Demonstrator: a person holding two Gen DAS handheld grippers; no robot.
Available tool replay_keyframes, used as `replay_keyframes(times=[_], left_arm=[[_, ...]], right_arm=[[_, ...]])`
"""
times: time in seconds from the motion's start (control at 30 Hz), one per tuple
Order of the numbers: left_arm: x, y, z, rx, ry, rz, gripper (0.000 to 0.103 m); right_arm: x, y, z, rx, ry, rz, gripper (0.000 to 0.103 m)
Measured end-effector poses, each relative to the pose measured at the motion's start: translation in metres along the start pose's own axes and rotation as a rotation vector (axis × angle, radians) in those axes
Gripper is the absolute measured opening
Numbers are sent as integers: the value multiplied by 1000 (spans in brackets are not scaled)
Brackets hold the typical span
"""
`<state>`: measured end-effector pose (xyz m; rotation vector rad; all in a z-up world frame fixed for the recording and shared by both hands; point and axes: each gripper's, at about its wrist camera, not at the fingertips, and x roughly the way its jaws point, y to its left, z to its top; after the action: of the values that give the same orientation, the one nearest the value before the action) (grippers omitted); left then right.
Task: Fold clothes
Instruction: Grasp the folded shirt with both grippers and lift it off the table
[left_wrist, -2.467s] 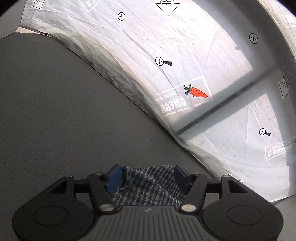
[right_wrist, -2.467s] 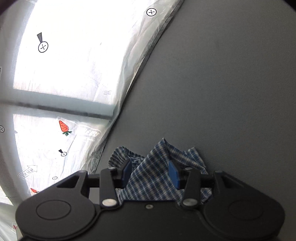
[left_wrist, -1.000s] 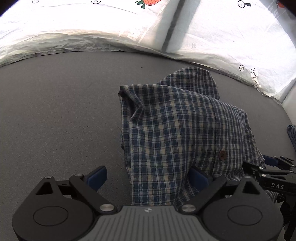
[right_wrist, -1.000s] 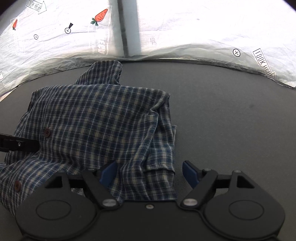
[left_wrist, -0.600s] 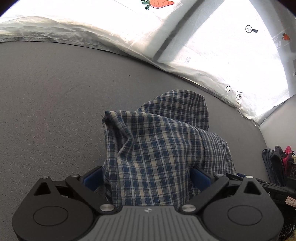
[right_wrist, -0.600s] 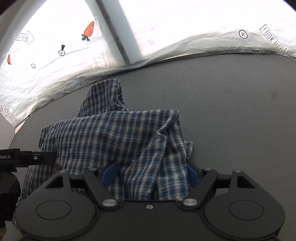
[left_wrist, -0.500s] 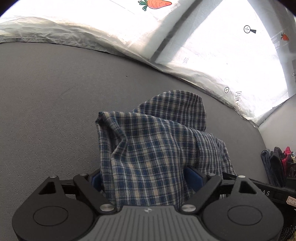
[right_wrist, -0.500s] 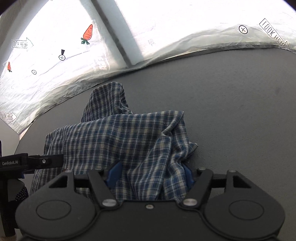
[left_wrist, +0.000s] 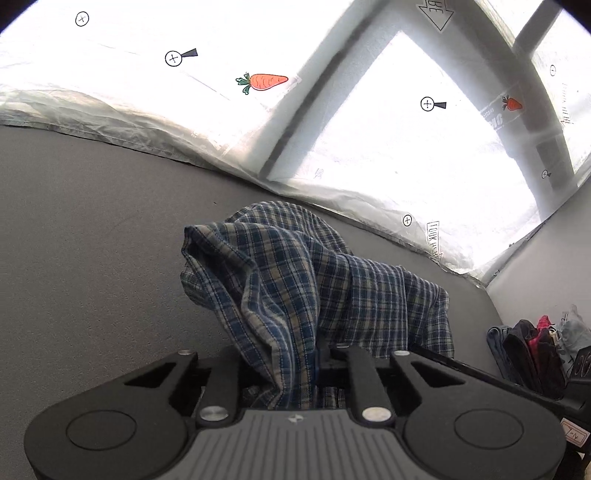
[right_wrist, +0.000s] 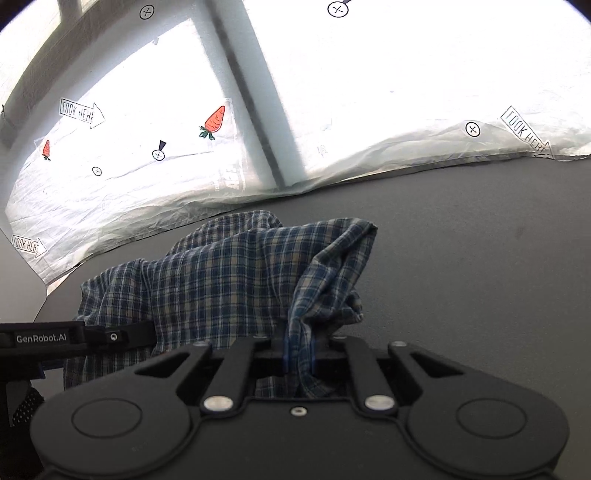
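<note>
The shirt (left_wrist: 295, 280) was blue-and-beige plaid on the dark grey table (left_wrist: 92, 240), beside white sheeting (right_wrist: 388, 110) printed with orange carrots

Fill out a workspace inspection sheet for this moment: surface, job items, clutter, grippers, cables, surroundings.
Surface: dark grey table, bare around the garment.
Job's things: one blue plaid shirt, bunched and drawn up at both near corners, its far part on the table.
Clutter: pile of dark and red clothes at the right edge of the left wrist view.
Grippers: left gripper closing, plaid cloth pinched between its jaws; right gripper closing, plaid cloth pinched between its jaws.
Cables: nothing seen.
Surroundings: white plastic sheeting printed with carrots, arrows and crossed circles, backlit behind the table.
</note>
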<state>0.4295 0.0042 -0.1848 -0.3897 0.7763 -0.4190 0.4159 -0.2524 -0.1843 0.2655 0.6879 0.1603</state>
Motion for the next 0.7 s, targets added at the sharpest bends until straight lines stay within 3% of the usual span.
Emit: replay_keyframes(times=[0.33, 0.7], left_arm=[[-92, -81, -6, 151, -149, -148, 18], [-136, -143, -22, 200, -154, -375, 18]], right_arm=[[-126, 12, 15, -11, -249, -65, 10], [-253, 7, 8, -8, -414, -236, 11]])
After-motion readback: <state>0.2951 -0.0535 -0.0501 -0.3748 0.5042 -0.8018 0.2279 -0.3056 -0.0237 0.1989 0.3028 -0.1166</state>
